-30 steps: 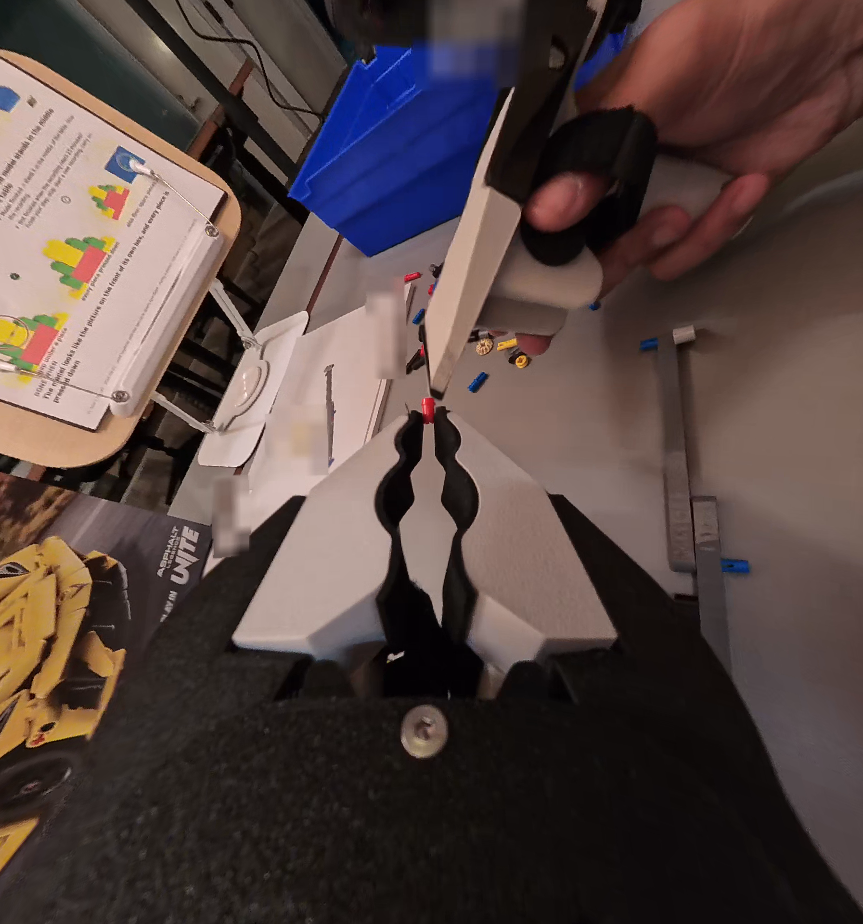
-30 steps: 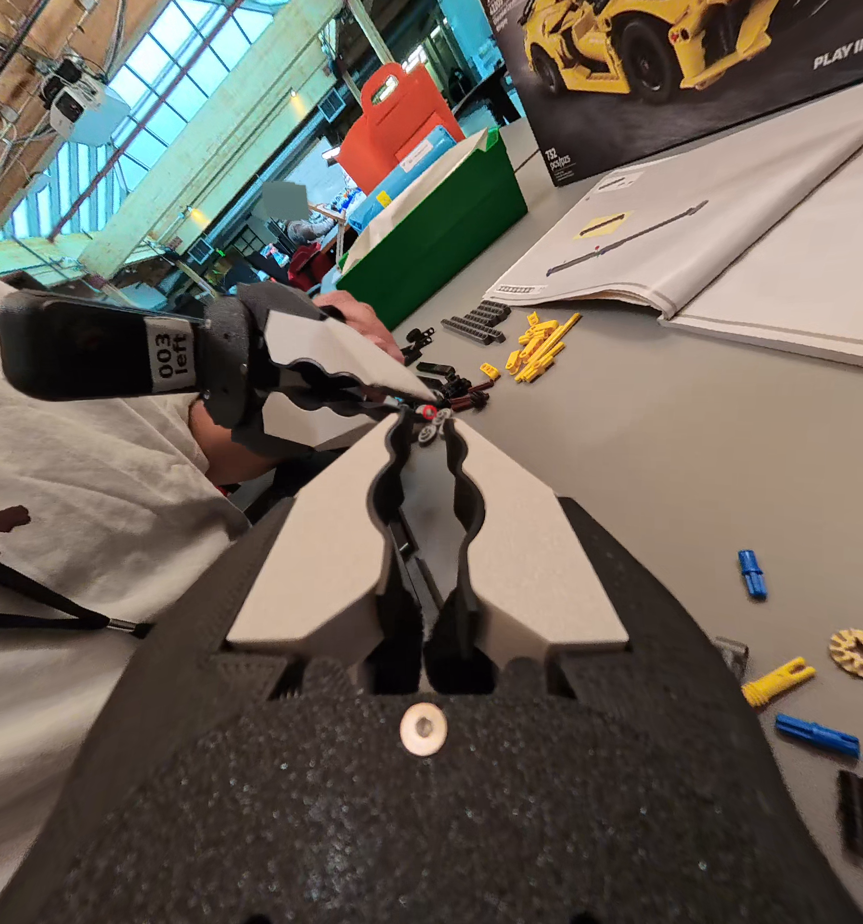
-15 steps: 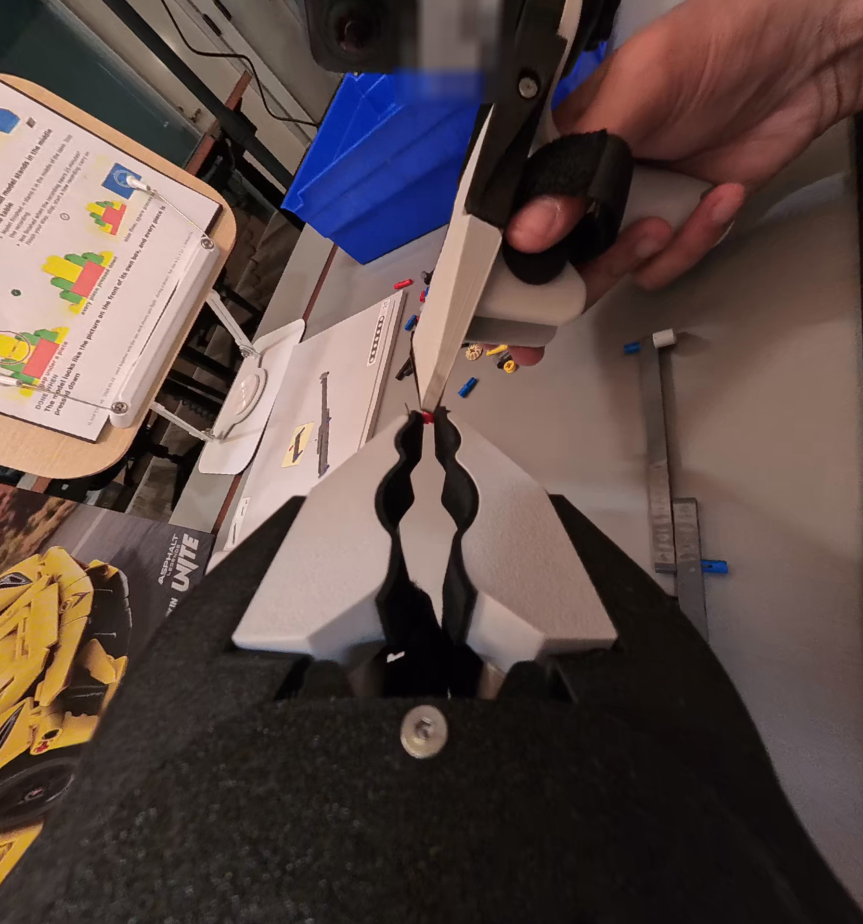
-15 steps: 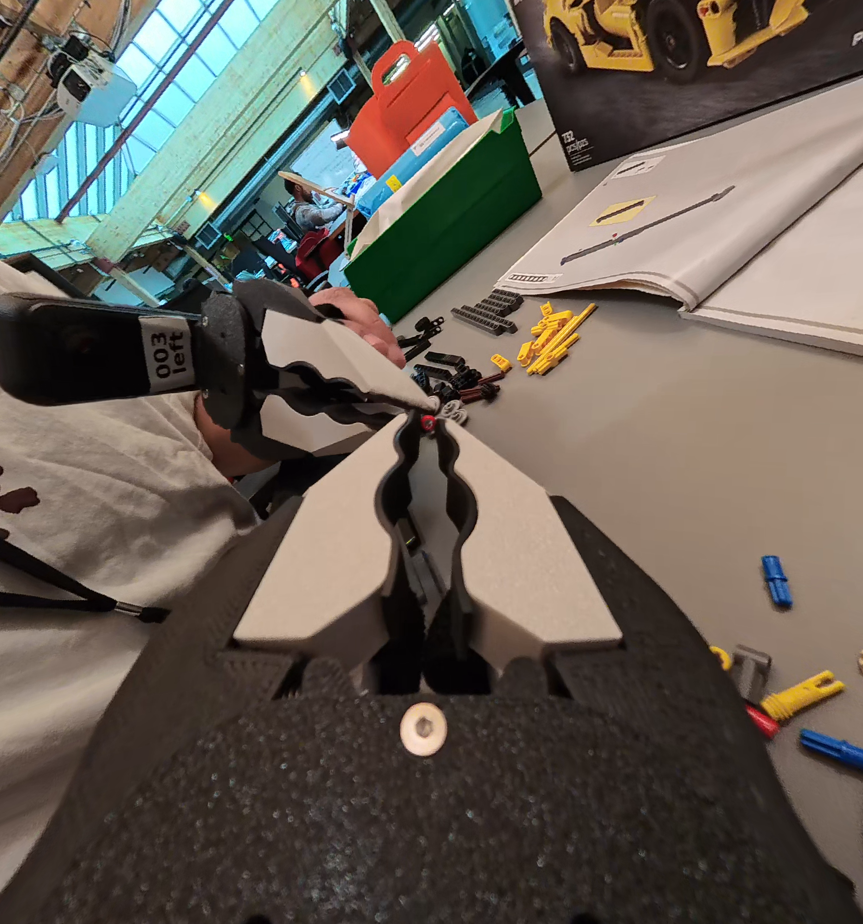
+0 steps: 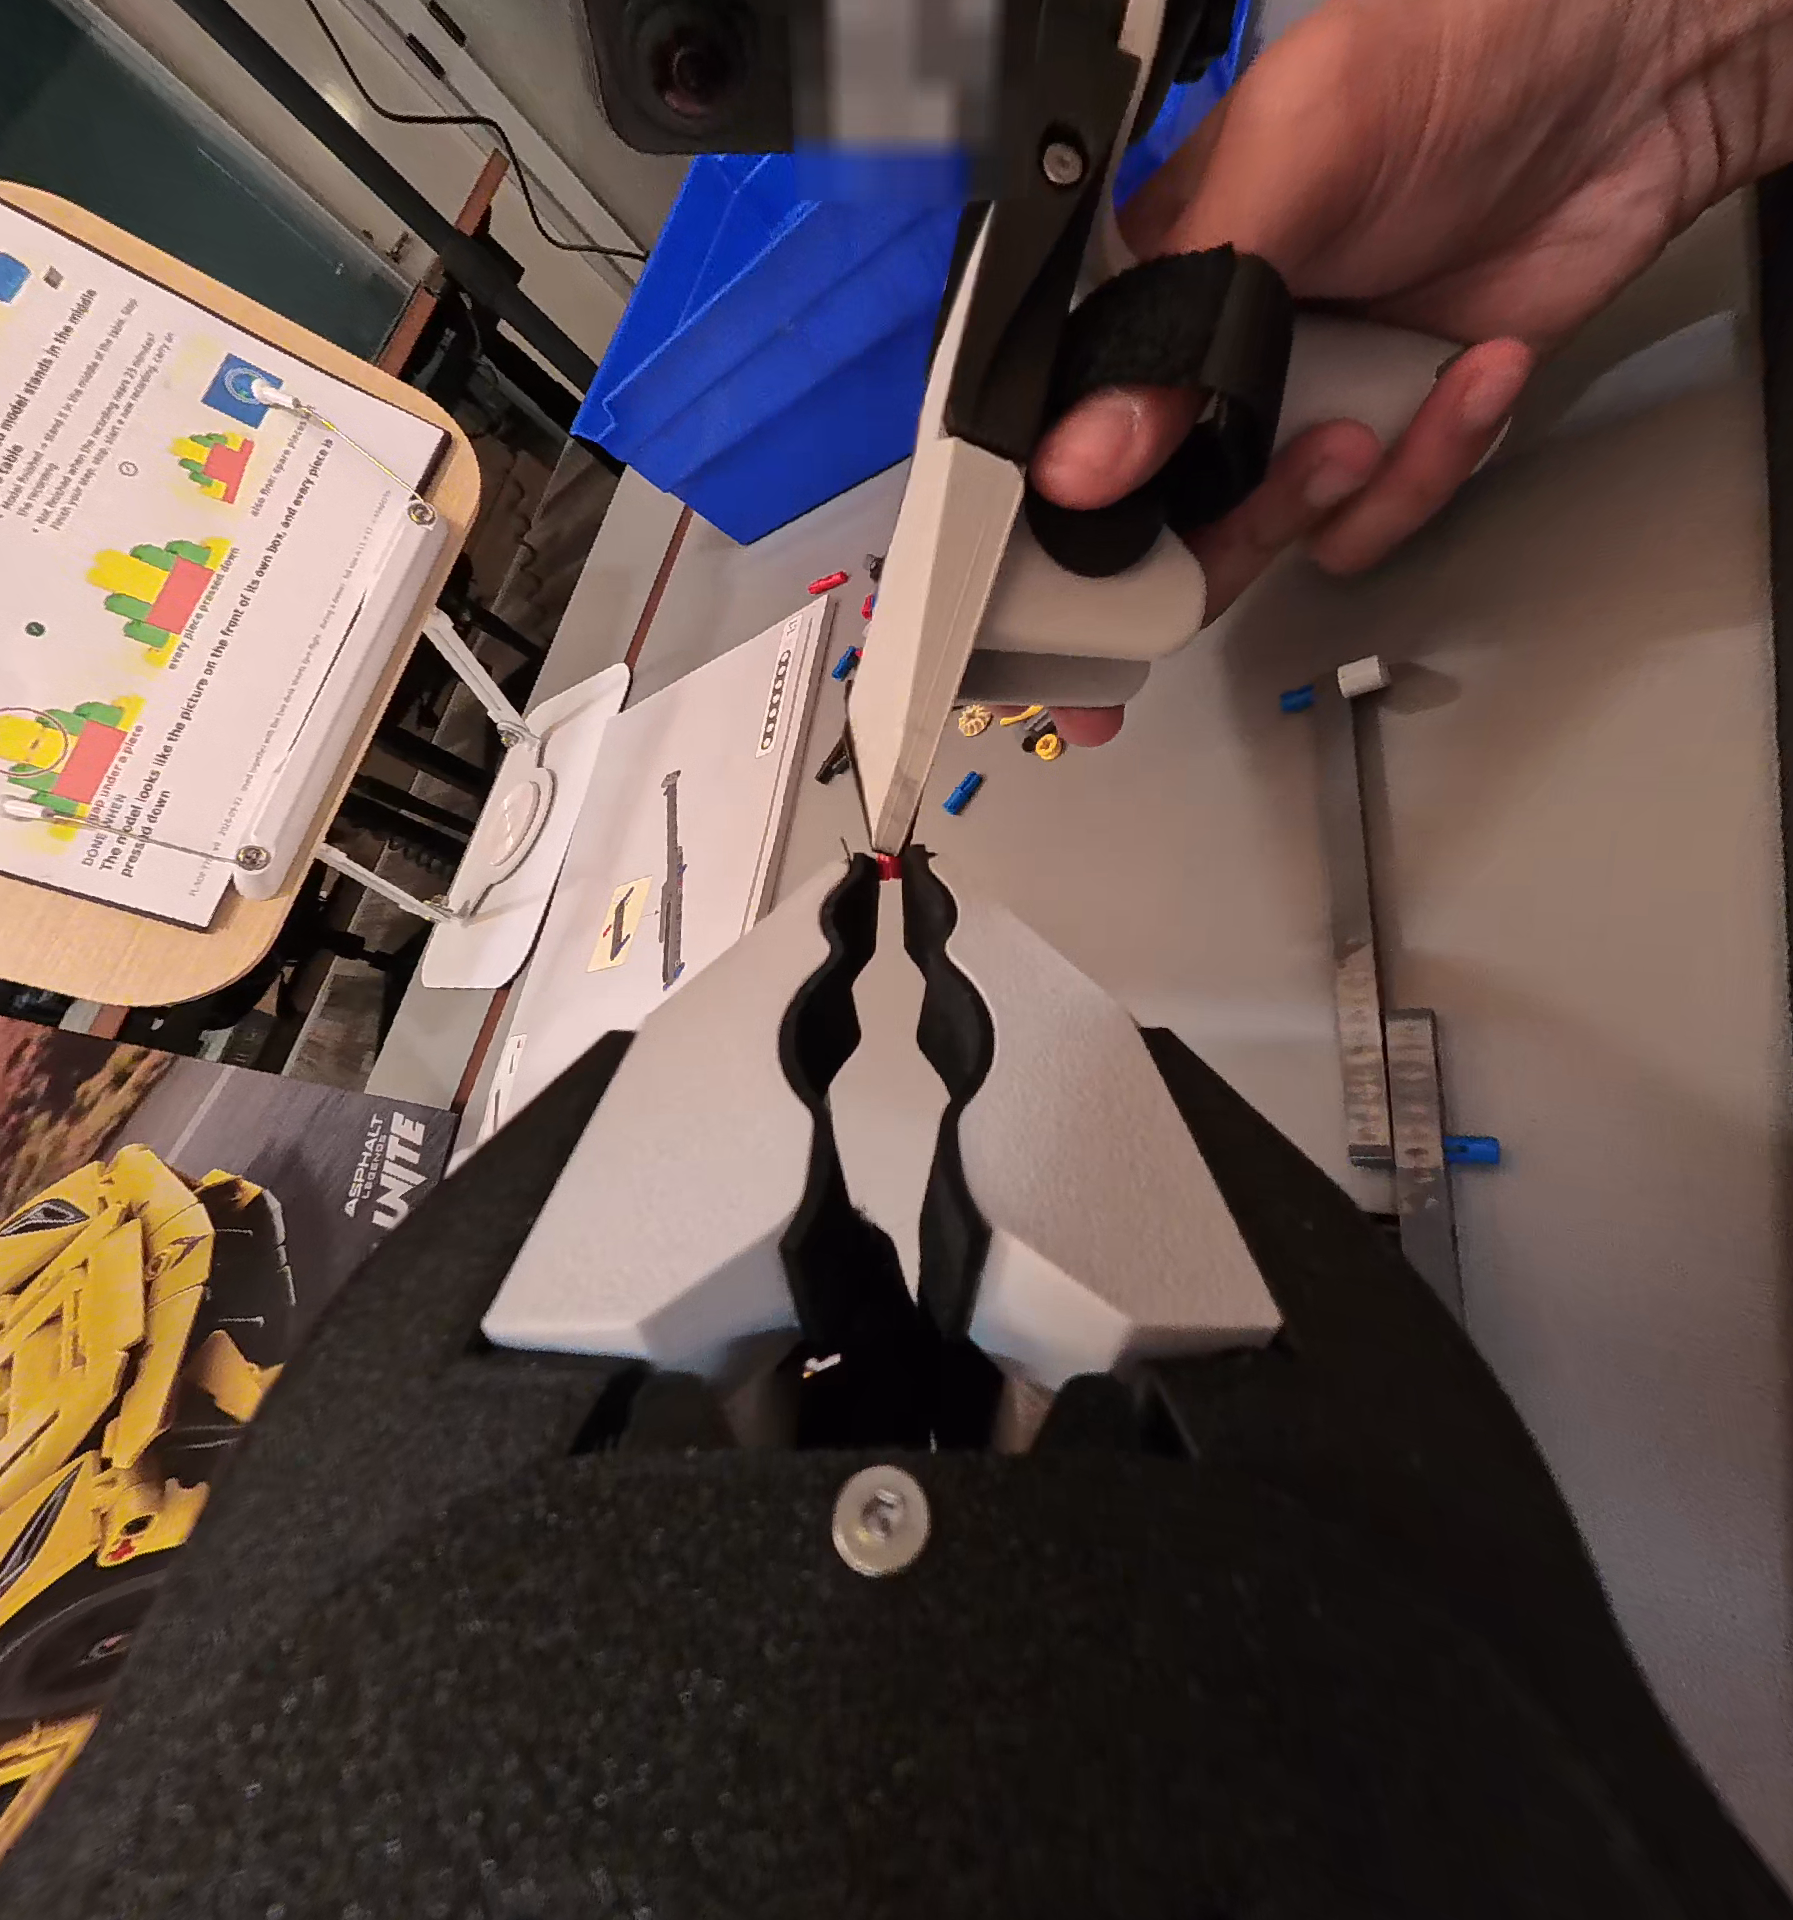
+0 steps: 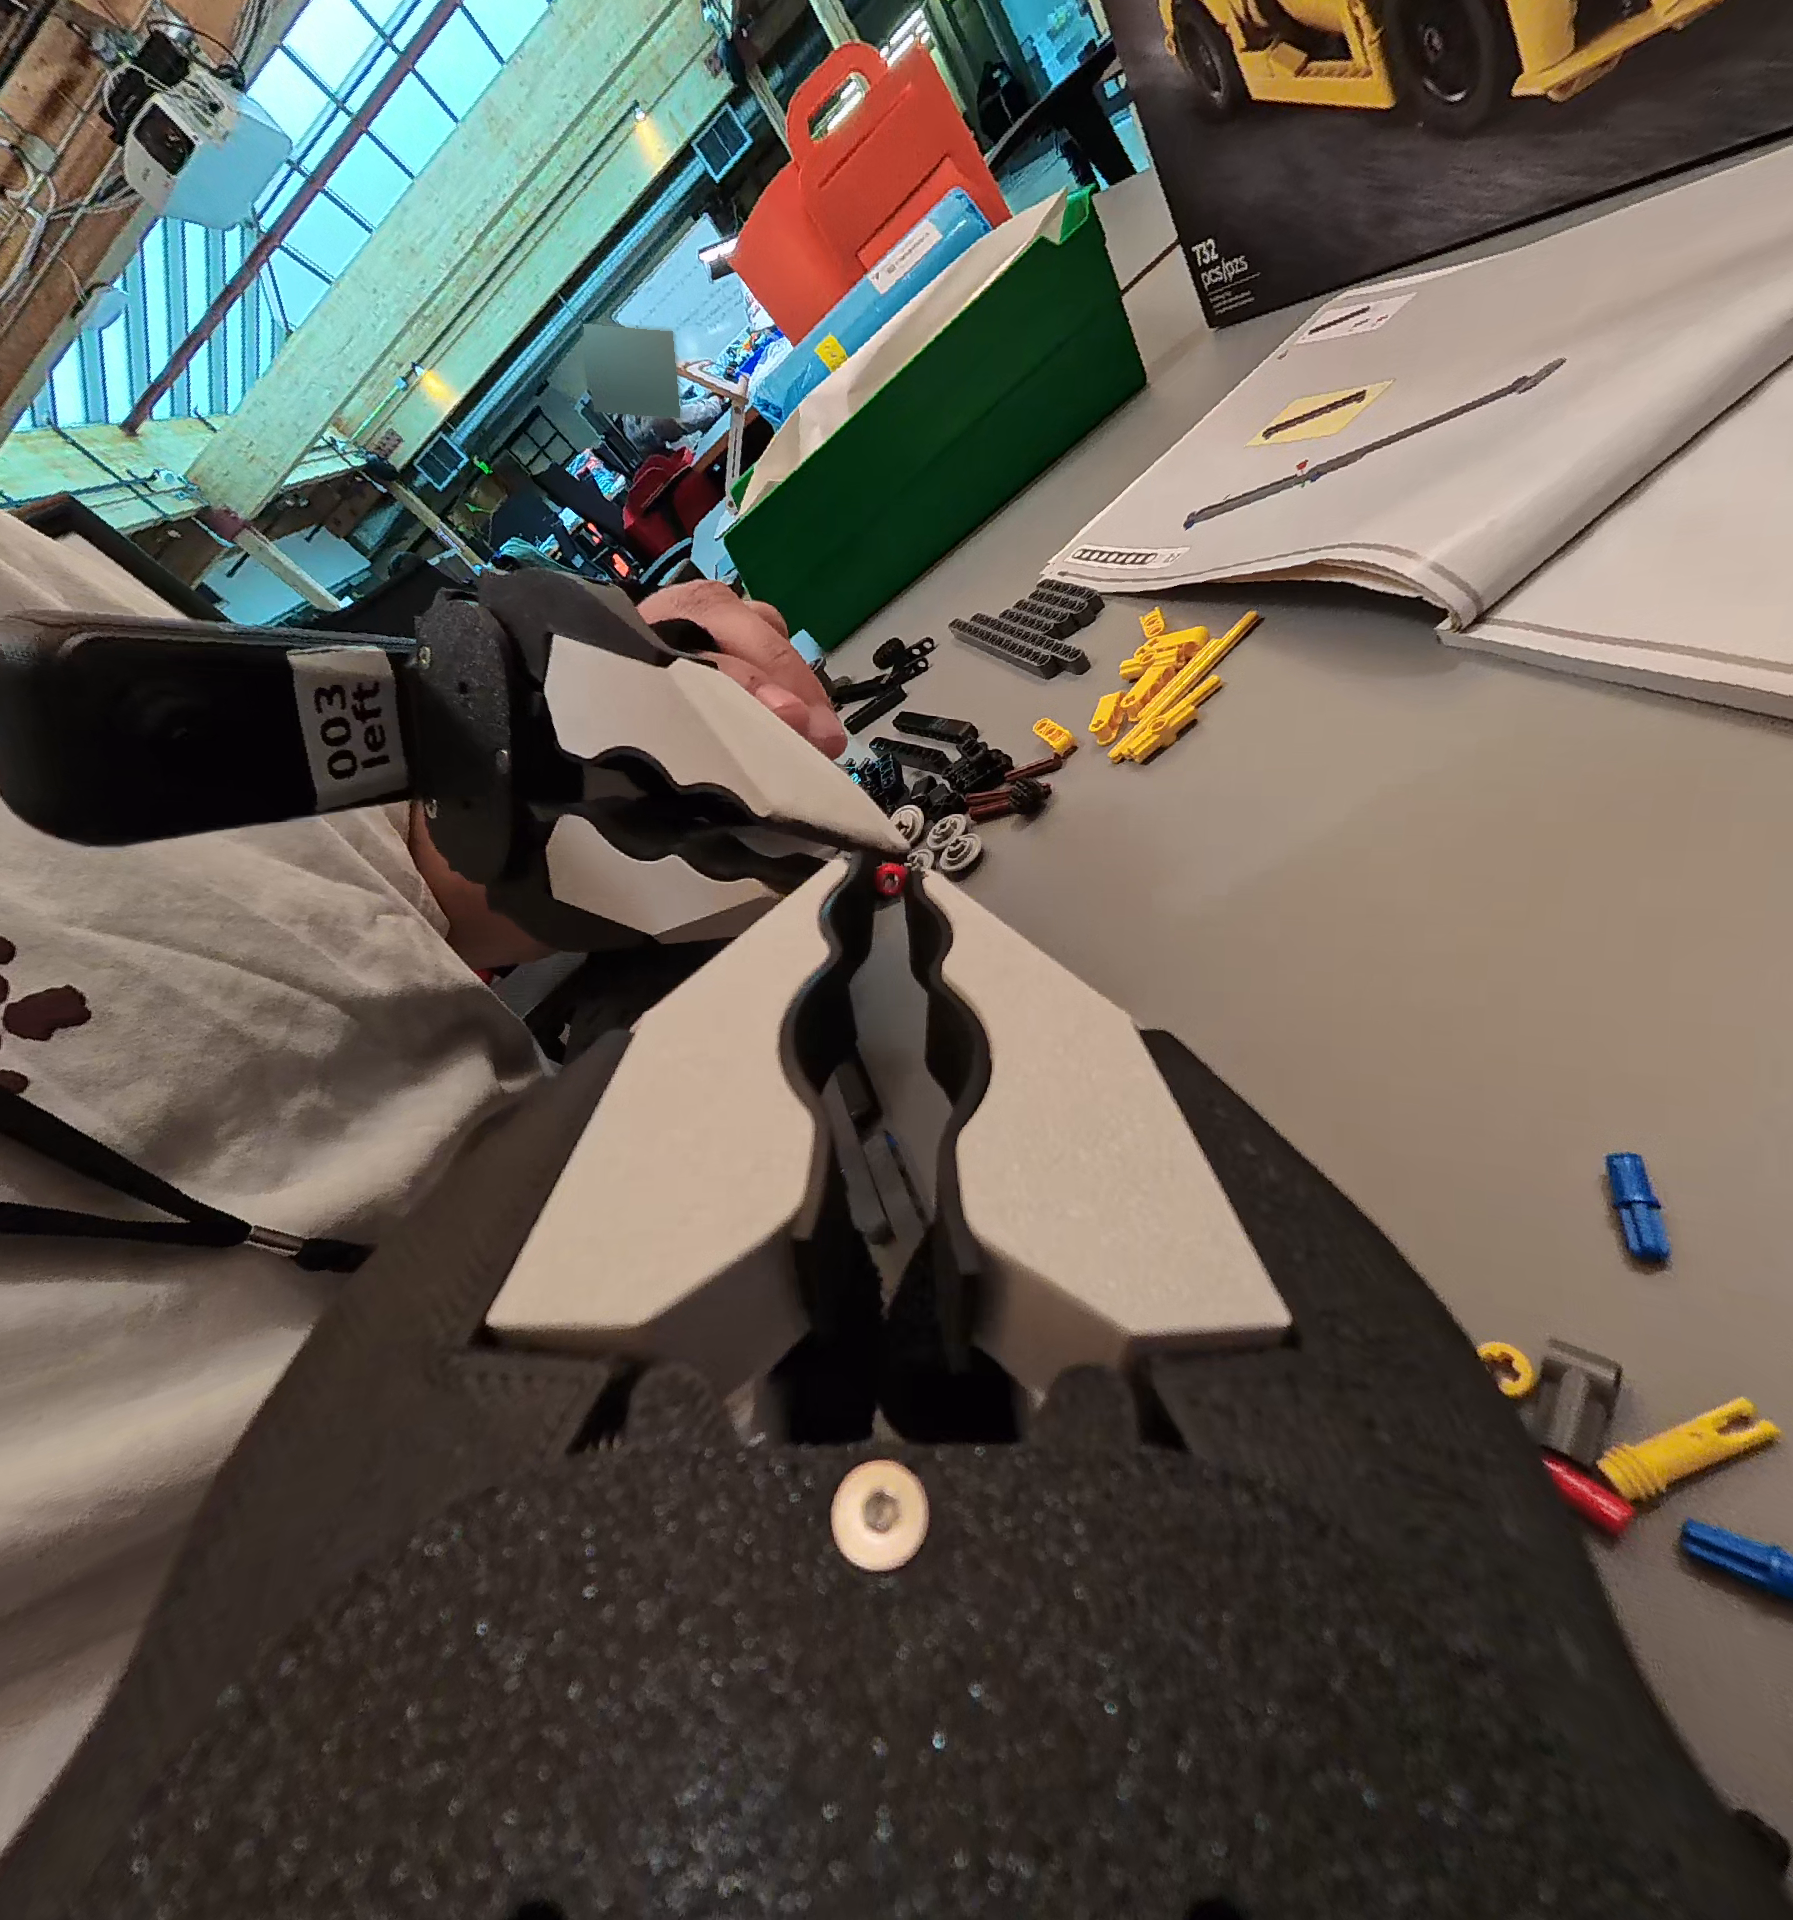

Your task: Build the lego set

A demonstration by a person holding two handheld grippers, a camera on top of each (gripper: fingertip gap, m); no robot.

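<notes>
A smooth grey counter (image 6: 1391, 935) fills the right wrist view from 3 to 5 o'clock. At 11 o'clock, slanted skylight windows (image 6: 206, 281) glow bright blue-white between pale wooden roof beams (image 6: 518, 197). In the left wrist view, at 9 o'clock, a round-cornered light wooden board (image 5: 61, 935) stands beside the counter's edge.

A tiny red pin (image 5: 888, 867) sits up in the air between the tips of both hand-held grippers. It is round, with a hole in its end (image 6: 887, 879).

More pieces lie on the grey desk (image 6: 1391, 935). There is a bunch of yellow pieces (image 6: 1162, 681), a row of black beams (image 6: 1027, 627), and small grey wheels (image 6: 939, 836). Near them lie dark brown pins (image 6: 1017, 795). Closer by lie a short blue pin (image 6: 1637, 1207), a yellow pin (image 6: 1687, 1449) and a long blue pin (image 6: 1770, 1569). A long grey beam (image 5: 1365, 935) lies flat on the desk, with blue pins sticking out of it.
</notes>
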